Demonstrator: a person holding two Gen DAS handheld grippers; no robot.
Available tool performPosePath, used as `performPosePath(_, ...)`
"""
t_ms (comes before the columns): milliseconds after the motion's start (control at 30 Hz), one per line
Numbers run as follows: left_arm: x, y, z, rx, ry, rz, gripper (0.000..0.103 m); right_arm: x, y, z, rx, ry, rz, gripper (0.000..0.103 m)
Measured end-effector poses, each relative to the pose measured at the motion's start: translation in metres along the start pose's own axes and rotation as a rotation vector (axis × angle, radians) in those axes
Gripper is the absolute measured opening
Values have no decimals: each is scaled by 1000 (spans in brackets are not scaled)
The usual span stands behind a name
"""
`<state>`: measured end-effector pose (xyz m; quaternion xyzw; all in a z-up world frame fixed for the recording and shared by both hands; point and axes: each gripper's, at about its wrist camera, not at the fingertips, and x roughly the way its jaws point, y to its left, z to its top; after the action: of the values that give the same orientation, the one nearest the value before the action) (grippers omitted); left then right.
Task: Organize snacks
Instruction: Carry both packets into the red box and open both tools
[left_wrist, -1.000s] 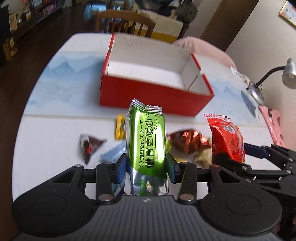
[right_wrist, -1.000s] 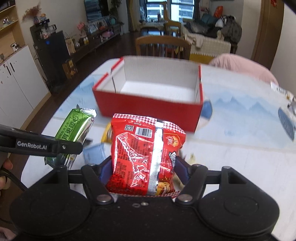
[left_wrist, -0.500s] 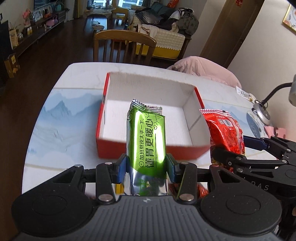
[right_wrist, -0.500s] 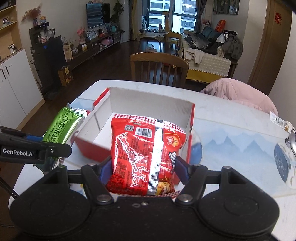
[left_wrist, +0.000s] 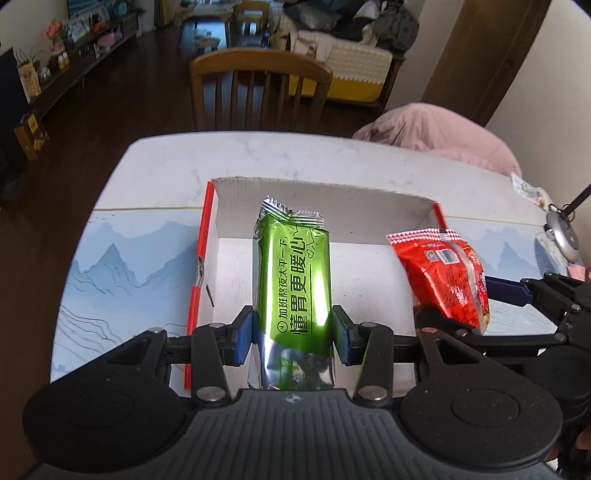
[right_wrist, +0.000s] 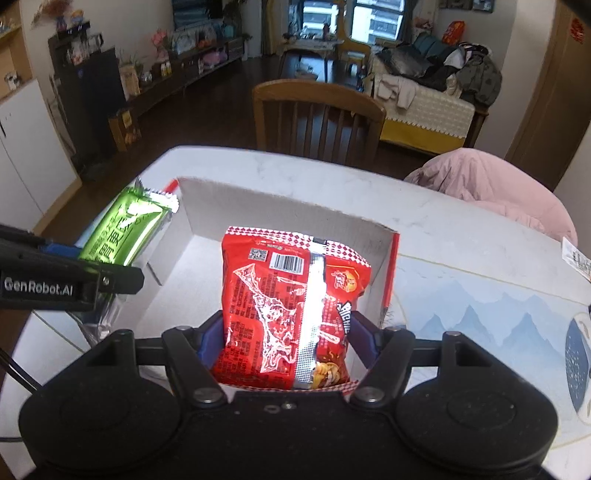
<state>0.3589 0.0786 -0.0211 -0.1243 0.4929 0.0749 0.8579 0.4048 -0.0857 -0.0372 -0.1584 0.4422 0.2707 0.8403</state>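
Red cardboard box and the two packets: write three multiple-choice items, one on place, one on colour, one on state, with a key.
1. Where is the red cardboard box?
A on a chair
B on the white marble-look table
C on the floor

2. What colour is the foil packet in the left tongs?
A green
B blue
C yellow

3. How are the right tongs?
A open, nothing between them
B shut on the red crinkly snack packet
C out of view

Key: B, the box rests on the tabletop; A, shiny green wrapper; B, pads press the packet's sides.
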Motion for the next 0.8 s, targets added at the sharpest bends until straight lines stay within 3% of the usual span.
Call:
performPosePath(233, 47, 4, 16, 4, 84, 74, 43, 45, 7, 5, -35, 90, 5, 68)
performPosePath(433, 77, 1, 19, 34, 150, 103, 43, 71, 22, -2, -113, 141, 21, 68)
performPosePath(800, 119, -11, 17, 83, 257, 148, 43, 106, 21, 1, -145, 220, 52, 68)
